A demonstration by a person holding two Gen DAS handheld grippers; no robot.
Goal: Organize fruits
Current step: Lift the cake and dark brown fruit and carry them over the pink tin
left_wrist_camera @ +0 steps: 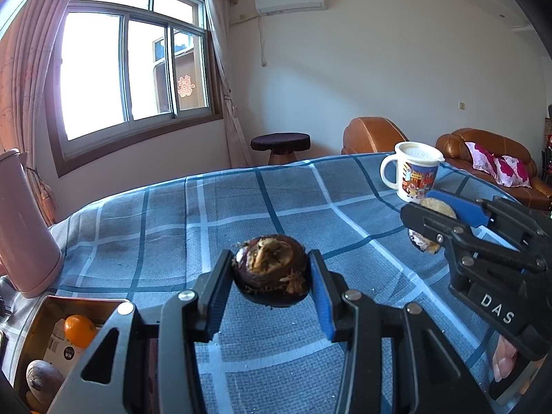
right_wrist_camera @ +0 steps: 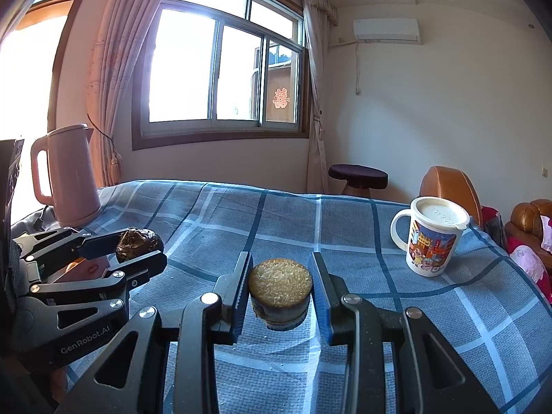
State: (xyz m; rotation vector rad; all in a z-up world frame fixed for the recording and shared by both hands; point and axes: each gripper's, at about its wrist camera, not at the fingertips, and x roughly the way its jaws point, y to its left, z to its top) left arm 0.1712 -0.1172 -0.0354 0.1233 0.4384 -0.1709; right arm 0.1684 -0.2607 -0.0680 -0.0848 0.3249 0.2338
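Note:
My left gripper (left_wrist_camera: 270,270) is shut on a dark round fruit with a dry brown crown (left_wrist_camera: 270,269) and holds it above the blue checked tablecloth (left_wrist_camera: 241,207). It also shows at the left of the right wrist view (right_wrist_camera: 138,246), with the fruit (right_wrist_camera: 139,239) between its fingers. My right gripper (right_wrist_camera: 280,291) is shut on a cut dark fruit piece with a pale flat top (right_wrist_camera: 280,288), held above the cloth. It shows at the right of the left wrist view (left_wrist_camera: 429,222).
A metal tray (left_wrist_camera: 51,305) at the lower left holds an orange (left_wrist_camera: 79,329) and a brown fruit (left_wrist_camera: 43,377). A pink kettle (right_wrist_camera: 70,177) stands at the left, a lidded cartoon mug (right_wrist_camera: 433,238) at the right. Sofas and a stool stand beyond the table.

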